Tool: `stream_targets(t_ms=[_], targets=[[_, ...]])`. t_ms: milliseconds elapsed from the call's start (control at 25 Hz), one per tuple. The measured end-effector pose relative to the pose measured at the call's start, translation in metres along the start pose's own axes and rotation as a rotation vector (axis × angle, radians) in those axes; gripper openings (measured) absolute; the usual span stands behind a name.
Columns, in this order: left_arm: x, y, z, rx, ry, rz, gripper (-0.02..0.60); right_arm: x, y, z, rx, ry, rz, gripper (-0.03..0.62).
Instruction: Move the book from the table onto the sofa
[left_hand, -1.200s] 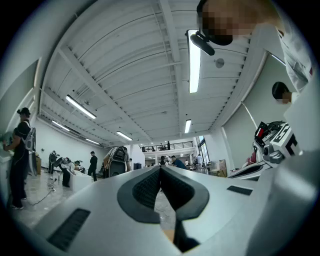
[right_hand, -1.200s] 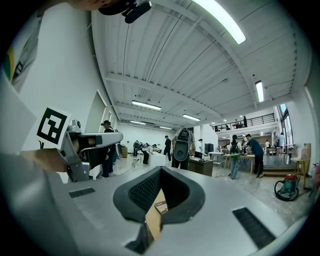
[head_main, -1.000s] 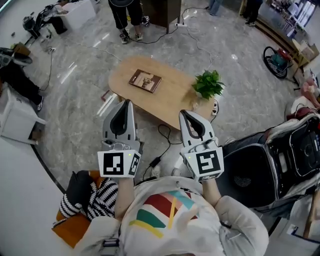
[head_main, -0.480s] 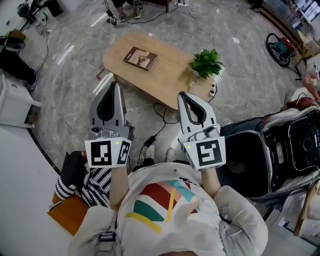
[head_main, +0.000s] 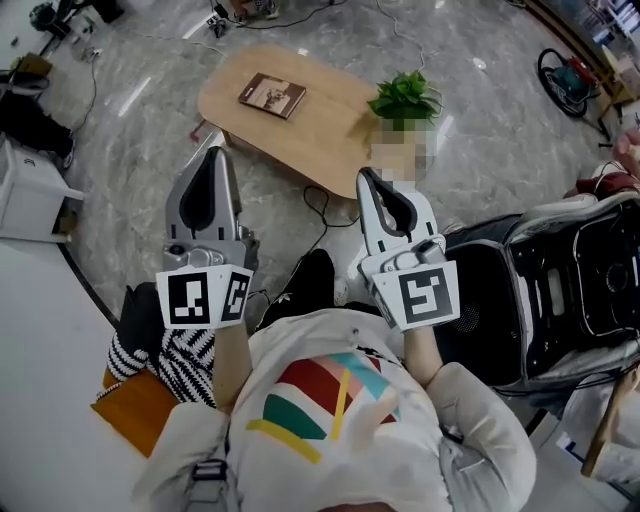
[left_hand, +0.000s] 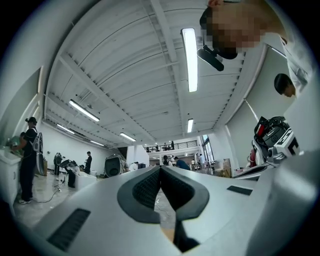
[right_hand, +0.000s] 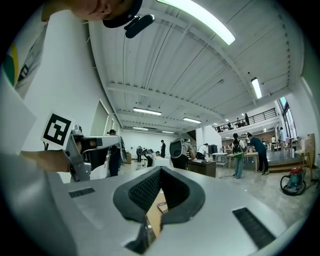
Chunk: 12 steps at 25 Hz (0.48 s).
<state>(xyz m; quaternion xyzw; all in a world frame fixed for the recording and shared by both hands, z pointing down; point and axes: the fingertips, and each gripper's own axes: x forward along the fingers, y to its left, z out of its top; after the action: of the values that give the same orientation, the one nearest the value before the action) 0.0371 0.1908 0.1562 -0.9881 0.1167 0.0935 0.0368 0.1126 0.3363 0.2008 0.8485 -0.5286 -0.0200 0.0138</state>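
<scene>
A brown book (head_main: 272, 95) lies flat on the left part of an oval wooden table (head_main: 330, 140), ahead of me on the marble floor. My left gripper (head_main: 213, 152) is held out in front of my chest with its jaws shut and nothing between them; its tips sit short of the table's near edge. My right gripper (head_main: 365, 175) is beside it, also shut and empty. In the right gripper view the book (right_hand: 162, 206) and the table (right_hand: 151, 220) show small through the slot below the shut gripper (right_hand: 160, 169). The left gripper view shows its gripper (left_hand: 160, 167) closed tip to tip.
A potted green plant (head_main: 405, 98) stands on the table's right end. Cables (head_main: 320, 215) run over the floor by the table. A black padded seat (head_main: 560, 300) is at my right, a white cabinet (head_main: 30, 200) and a striped cloth on an orange cushion (head_main: 165, 365) at my left.
The table and book have slid up and left in the head view. Both grippers have shifted with my body, still shut. A black shoe has come into view below them.
</scene>
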Motion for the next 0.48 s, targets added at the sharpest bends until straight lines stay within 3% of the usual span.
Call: stream_targets(t_ms=[320, 480], targets=[[0.015, 0.012, -0.013, 0.004, 0.001, 0.005, 0.008, 0.019, 0.004, -0.01, -0.006, 0.002, 0.038, 0.012], [0.033, 0.043, -0.023, 0.01, -0.007, 0.019, 0.008, 0.061, 0.004, -0.013, 0.018, 0.004, 0.049, 0.012]])
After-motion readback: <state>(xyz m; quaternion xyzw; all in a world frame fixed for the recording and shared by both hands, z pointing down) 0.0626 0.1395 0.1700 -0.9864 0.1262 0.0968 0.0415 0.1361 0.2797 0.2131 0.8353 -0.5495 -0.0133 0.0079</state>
